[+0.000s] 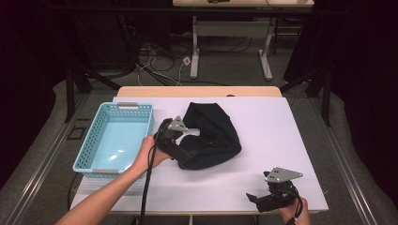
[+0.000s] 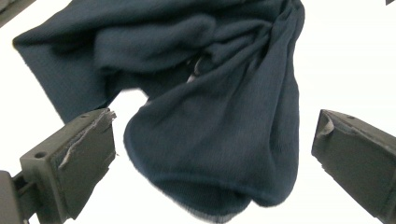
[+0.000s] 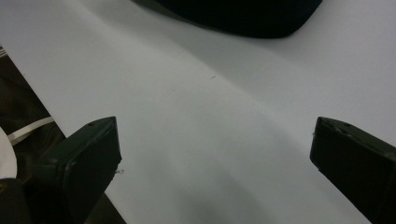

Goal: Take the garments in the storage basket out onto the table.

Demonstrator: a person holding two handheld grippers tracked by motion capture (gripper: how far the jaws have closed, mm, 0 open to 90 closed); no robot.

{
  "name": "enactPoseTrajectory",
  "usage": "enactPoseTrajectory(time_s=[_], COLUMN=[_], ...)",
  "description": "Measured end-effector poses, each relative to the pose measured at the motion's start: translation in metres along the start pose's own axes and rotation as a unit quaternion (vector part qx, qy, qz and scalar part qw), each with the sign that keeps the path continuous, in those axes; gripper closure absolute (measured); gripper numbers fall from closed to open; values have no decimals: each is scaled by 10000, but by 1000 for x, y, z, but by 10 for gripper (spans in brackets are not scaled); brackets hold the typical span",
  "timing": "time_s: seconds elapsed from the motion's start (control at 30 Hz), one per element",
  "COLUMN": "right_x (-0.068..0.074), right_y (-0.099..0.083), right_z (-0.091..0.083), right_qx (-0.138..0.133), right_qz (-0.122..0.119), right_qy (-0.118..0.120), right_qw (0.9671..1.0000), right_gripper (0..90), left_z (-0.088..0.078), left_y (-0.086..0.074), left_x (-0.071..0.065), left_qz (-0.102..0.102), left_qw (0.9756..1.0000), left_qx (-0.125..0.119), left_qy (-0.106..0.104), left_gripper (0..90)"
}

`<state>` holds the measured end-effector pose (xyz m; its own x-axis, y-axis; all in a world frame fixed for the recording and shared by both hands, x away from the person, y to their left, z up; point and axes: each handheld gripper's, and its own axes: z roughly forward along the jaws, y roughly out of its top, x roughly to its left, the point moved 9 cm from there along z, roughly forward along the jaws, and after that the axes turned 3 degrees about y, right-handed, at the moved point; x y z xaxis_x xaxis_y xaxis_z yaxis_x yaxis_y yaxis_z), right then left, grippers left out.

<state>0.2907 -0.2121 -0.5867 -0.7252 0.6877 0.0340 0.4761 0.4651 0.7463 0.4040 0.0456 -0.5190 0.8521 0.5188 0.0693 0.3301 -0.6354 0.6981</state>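
Observation:
A dark navy cloth point(image 1: 213, 133) lies crumpled in a curved heap on the middle of the white table top point(image 1: 267, 136). My left gripper point(image 1: 187, 158) is at the cloth's left edge, held in a hand. In the left gripper view its jaws stand wide open point(image 2: 215, 121), and a rounded fold of the cloth point(image 2: 219, 149) lies between and ahead of them without touching either pad. My right gripper point(image 1: 256, 197) rests near the front right edge of the table, apart from the cloth. It is open point(image 3: 212, 126) over bare white surface, with the cloth's edge point(image 3: 243, 16) farther ahead.
A light blue plastic basket point(image 1: 89, 143) with nothing in it stands at the table's left side, just left of my left hand. Beyond the table are a second table's legs point(image 1: 195, 51) and cables on the floor point(image 1: 155, 61).

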Motion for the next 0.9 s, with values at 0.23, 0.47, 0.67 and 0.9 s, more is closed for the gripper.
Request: enactPoseTrajectory(time_s=[0.23, 0.47, 0.67, 0.9], right_x=[1, 1, 2, 3], right_y=[-1, -1, -1, 0], right_z=[0, 1, 1, 2], right_qx=[51, 46, 93, 60], right_qz=[19, -21, -19, -23], right_qy=[-23, -27, -9, -7], right_qw=[10000, 10000, 10000, 10000], right_gripper=[14, 14, 14, 14], left_z=[-19, -34, -44, -55], left_y=[-23, -45, -62, -77], left_x=[1, 2, 2, 2], left_qz=[-97, -170, -237, -314], left_qw=[9999, 9995, 9991, 9986], left_qx=[17, 26, 26, 22], left_qy=[127, 268, 359, 424], left_gripper=[0, 0, 0, 0])
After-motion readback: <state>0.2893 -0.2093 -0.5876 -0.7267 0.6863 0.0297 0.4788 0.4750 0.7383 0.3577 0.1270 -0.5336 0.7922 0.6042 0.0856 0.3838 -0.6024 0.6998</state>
